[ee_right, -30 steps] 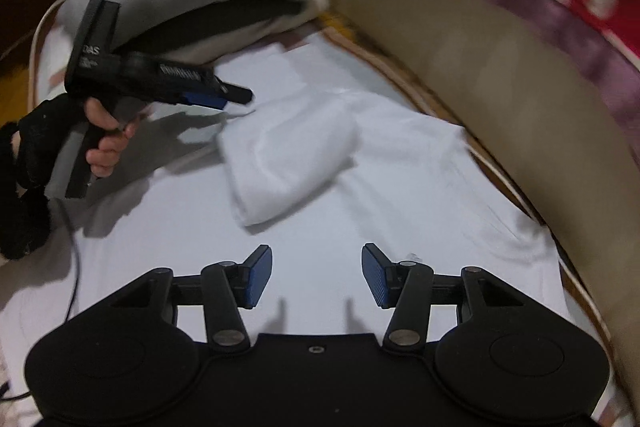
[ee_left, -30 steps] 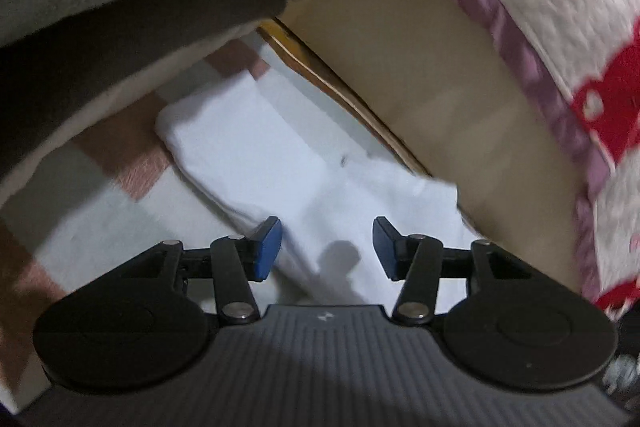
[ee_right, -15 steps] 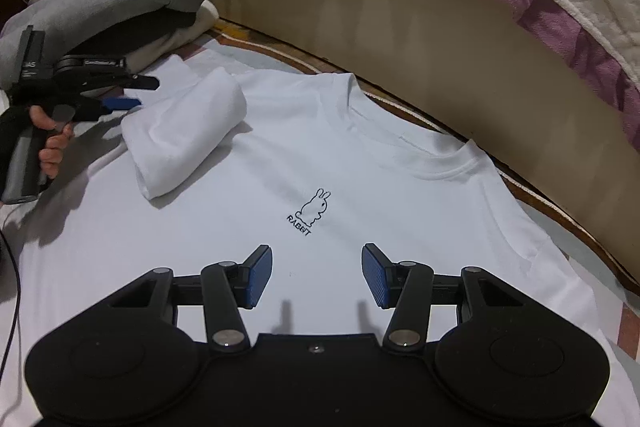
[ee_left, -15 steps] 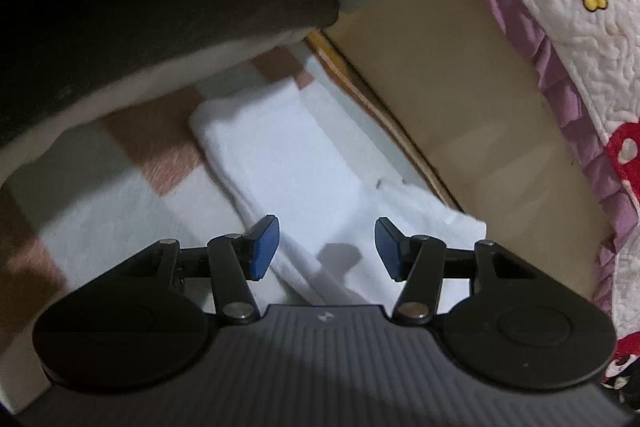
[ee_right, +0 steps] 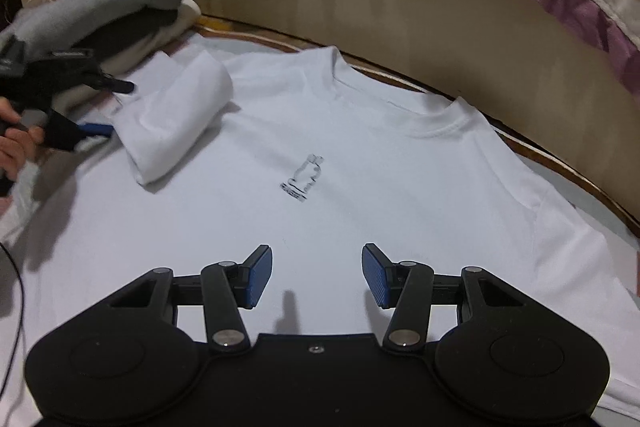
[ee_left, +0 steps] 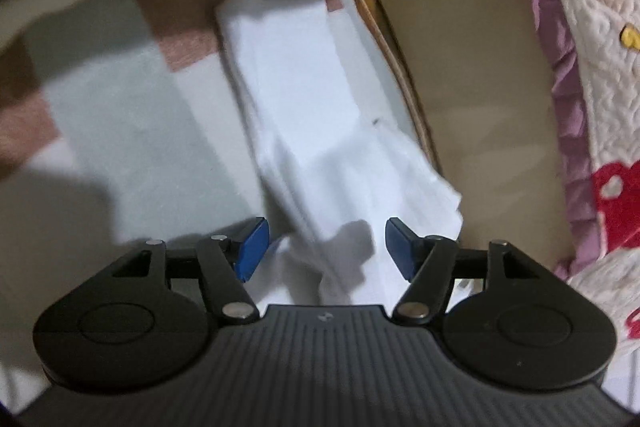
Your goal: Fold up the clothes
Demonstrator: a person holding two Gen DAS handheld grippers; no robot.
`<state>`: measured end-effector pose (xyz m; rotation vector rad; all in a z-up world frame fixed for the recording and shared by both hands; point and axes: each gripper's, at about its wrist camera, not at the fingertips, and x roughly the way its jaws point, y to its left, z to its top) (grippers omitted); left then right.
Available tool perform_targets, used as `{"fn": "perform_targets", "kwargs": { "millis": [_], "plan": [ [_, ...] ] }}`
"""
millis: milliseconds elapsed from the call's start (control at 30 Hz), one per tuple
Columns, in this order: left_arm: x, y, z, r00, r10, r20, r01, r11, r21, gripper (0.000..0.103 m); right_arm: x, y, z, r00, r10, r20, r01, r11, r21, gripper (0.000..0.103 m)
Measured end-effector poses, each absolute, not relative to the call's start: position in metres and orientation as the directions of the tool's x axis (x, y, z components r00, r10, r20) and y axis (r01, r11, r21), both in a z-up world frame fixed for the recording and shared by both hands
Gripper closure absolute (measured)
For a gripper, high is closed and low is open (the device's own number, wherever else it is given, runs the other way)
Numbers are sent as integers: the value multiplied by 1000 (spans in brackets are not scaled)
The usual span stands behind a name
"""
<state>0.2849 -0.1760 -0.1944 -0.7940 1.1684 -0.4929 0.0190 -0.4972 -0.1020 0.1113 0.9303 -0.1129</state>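
A white T-shirt (ee_right: 360, 155) lies front-up and spread flat on a checked brown-and-white blanket (ee_left: 132, 95), its collar toward the tan bed base (ee_right: 400, 7). A small black print (ee_right: 303, 177) marks the chest, blurred here, seemingly a little figure over lettering. One sleeve (ee_right: 176, 123) is folded in over the body. The left gripper (ee_left: 322, 247) hovers over that folded sleeve, jaws released wide and grasping nothing. The right gripper (ee_right: 317, 275) hangs above the shirt's lower front, jaws likewise spread and empty. A gray garment pile (ee_right: 100, 7) sits beside the sleeve.
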Motion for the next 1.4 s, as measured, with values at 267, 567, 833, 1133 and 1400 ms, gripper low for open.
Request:
{"fn": "perform_targets", "kwargs": {
  "millis": [267,567,833,1133,1400],
  "plan": [
    [271,-185,-173,568,-676,-470,267,691,-671,100,30,-479,-95,663,86,-744,68,982,174,60],
    [184,-272,-90,211,-939,-273,674,342,-656,100,29,-529,-102,747,217,-628,260,774,577,66],
    [128,-306,-164,23,-816,-578,639,457,-619,84,27,-553,-107,817,234,-526,327,563,759,52],
    [177,-222,-153,290,-725,-624,495,672,-551,48,21,-544,-121,671,124,-731,383,786,485,47],
    [206,-236,-186,165,-781,-603,367,616,-697,52,69,-523,-133,632,170,-756,345,812,471,31]
  ]
}}
